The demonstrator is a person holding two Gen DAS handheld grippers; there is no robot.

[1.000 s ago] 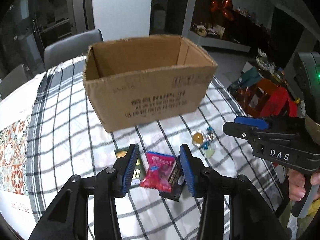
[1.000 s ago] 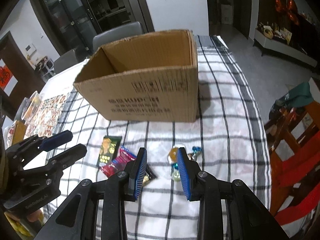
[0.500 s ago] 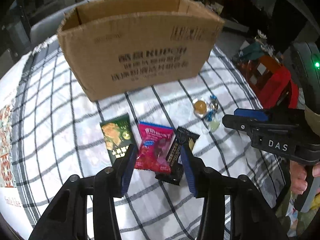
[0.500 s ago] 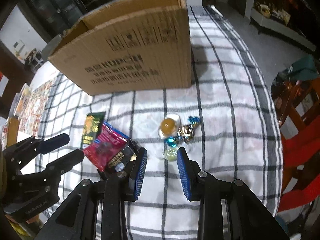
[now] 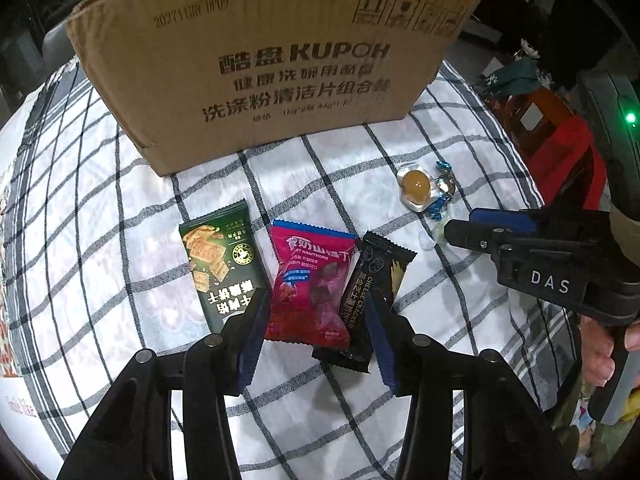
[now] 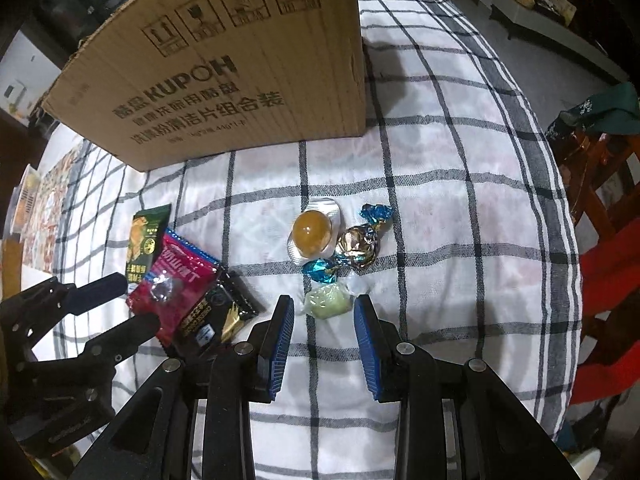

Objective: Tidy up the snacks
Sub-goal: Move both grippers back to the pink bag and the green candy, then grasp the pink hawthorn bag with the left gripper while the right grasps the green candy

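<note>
Left tool [image 5: 314,322] gapes over the red packet [image 5: 310,280], gripping nothing; right tool [image 6: 324,322] straddles the green candy [image 6: 328,300], pads clear.

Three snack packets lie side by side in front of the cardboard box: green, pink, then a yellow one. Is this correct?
Not quite. The third packet is black, not yellow, as the left wrist view shows. The green packet and the pink packet do lie beside it in front of the cardboard box.
</note>
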